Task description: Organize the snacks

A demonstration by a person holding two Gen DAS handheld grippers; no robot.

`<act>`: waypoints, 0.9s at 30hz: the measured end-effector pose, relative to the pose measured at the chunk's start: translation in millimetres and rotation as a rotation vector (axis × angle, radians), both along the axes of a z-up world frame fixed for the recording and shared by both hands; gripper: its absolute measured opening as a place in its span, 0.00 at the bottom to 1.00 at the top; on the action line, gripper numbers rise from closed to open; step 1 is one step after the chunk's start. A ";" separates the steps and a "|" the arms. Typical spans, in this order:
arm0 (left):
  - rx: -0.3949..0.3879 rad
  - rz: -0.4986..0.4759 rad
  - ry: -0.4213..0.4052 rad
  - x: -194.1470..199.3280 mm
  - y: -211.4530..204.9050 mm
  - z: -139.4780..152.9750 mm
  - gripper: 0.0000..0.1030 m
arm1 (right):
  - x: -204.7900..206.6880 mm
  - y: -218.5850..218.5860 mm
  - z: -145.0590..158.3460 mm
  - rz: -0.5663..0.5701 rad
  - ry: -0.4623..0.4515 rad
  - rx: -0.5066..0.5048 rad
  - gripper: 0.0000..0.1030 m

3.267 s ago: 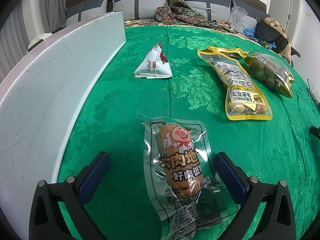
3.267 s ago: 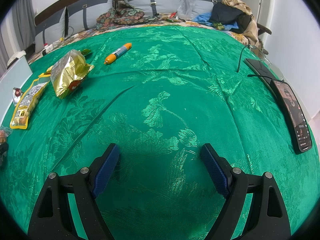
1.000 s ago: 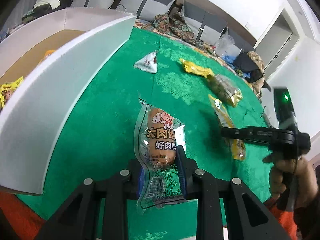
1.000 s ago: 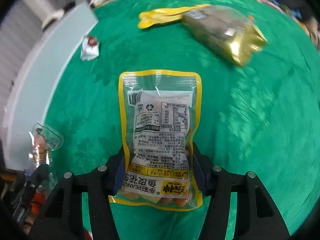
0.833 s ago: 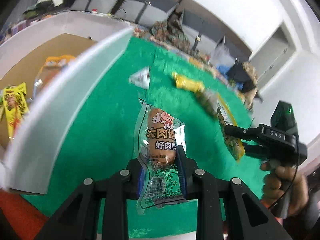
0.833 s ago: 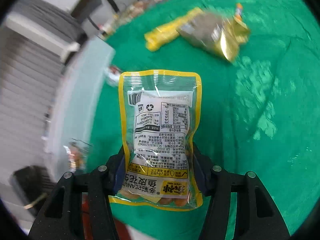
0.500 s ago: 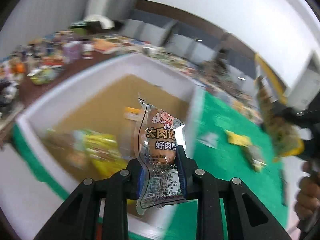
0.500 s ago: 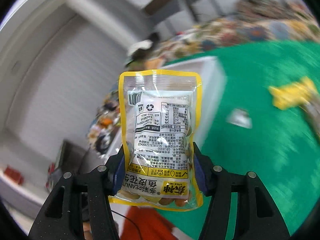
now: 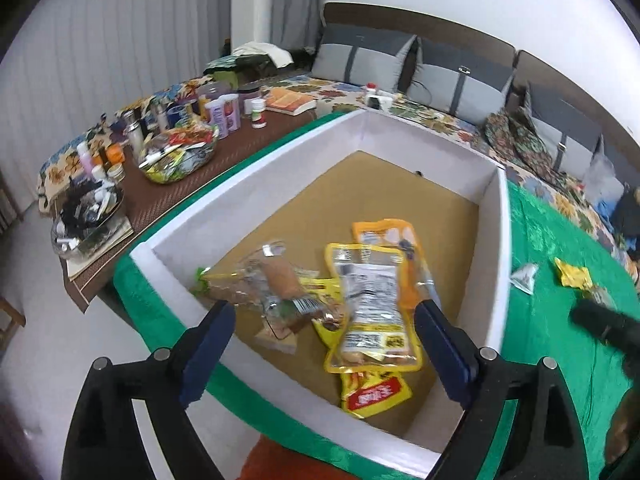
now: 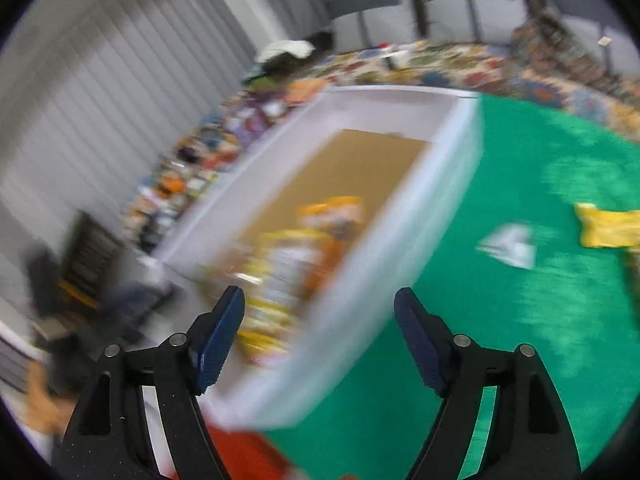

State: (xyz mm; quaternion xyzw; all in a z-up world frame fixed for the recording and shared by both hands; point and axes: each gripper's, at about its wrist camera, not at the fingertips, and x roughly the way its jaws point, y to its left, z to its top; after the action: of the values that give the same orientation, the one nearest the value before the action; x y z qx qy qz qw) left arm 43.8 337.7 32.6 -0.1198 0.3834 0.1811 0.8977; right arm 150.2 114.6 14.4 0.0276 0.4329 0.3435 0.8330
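My left gripper [image 9: 322,346] is open and empty above the near corner of a white box [image 9: 502,240] with a brown floor. Inside lie the yellow-edged peanut pouch [image 9: 370,312], the clear sausage pack [image 9: 276,284], an orange pouch [image 9: 386,236] and a yellow-red packet [image 9: 374,394]. My right gripper [image 10: 320,340] is open and empty over the box's near wall [image 10: 360,300]; this view is blurred. A small white triangular pack [image 9: 525,276] [image 10: 510,248] and a yellow bag [image 9: 574,276] [image 10: 608,226] lie on the green cloth.
A brown side table [image 9: 168,196] left of the box holds bottles, jars, a book and baskets of clutter. Grey cushions [image 9: 360,60] line the back. The other hand-held gripper [image 9: 604,326] shows dark at the right edge. The green cloth [image 10: 520,340] stretches right.
Both grippers swung from the green cloth over to the box and opened. The sausage pack and the peanut pouch have left the fingers and now lie in the box.
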 end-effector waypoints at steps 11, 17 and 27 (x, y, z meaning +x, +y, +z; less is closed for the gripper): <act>0.022 -0.153 -0.033 10.2 -91.7 24.5 0.88 | -29.6 -204.6 -98.8 -0.333 -0.107 -0.468 0.78; -0.088 -0.358 -0.034 21.8 -183.4 6.8 0.96 | -39.1 -296.2 -115.6 -0.564 -0.101 -0.496 0.78; -0.020 -0.565 0.154 86.9 -305.0 -102.4 0.96 | -44.4 -331.1 -126.0 -0.631 -0.071 -0.335 0.85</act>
State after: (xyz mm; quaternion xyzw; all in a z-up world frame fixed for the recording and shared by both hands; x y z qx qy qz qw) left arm 130.7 32.7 -69.8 -0.0029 0.4704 -0.0711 0.8796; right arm 105.8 -216.5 -111.6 0.0112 0.4241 -0.0053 0.9055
